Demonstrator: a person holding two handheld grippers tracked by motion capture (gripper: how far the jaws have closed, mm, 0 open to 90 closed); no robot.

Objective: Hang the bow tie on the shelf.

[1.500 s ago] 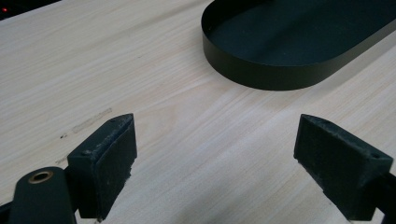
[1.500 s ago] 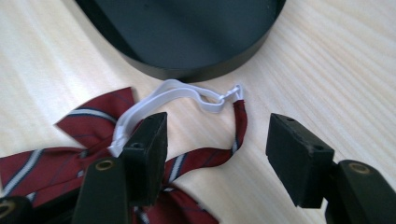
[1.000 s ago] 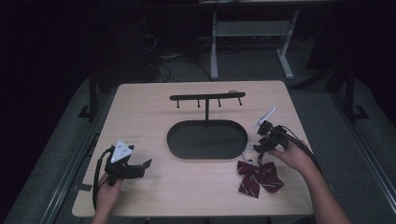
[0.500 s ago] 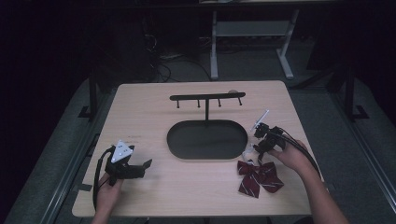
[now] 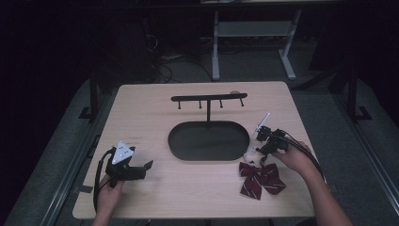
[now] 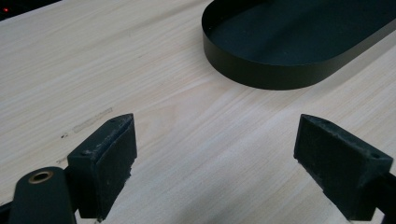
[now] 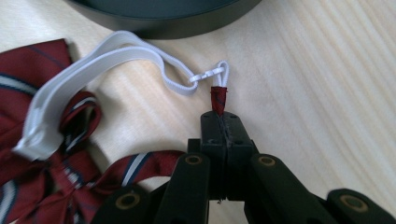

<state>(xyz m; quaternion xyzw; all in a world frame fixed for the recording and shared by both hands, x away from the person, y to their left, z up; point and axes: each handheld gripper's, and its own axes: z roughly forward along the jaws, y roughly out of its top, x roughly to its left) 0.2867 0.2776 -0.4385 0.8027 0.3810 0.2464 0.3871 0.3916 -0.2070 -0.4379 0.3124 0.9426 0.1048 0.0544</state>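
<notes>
On the near right part of the counter (image 5: pixel 155 117) lies a dark red striped bow tie (image 5: pixel 260 178), just beside the near right end of a black oval tray (image 5: pixel 208 140) that sits at the middle of the counter. From the tray rises a thin black post carrying a horizontal bar with small pegs, a hook stand (image 5: pixel 209 99), toward the far side.

The right gripper (image 5: pixel 258 149) is held by the right hand (image 5: pixel 294 157) at the near right, its tip just beside the tray's right end and touching the far edge of the bow tie. In the right gripper view the fingers (image 7: pixel 211 135) are pressed together on a narrow red tab (image 7: pixel 218 99) of the bow tie's fabric, which sticks out past their tips. A white elastic strap (image 7: pixel 100 53) with a small white plastic hook (image 7: pixel 206 74) loops from that tab back across the counter to the bow tie's body (image 7: pixel 56 154), passing close to the tray's wall.

The left gripper (image 5: pixel 141 168) rests at the near left of the counter in the left hand (image 5: pixel 109 192), well apart from the bow tie, pointing right. In the left gripper view its fingers (image 6: pixel 105 158) stand wide apart over bare wood, with nothing between them, and the tray (image 6: pixel 299 42) lies farther off ahead.
</notes>
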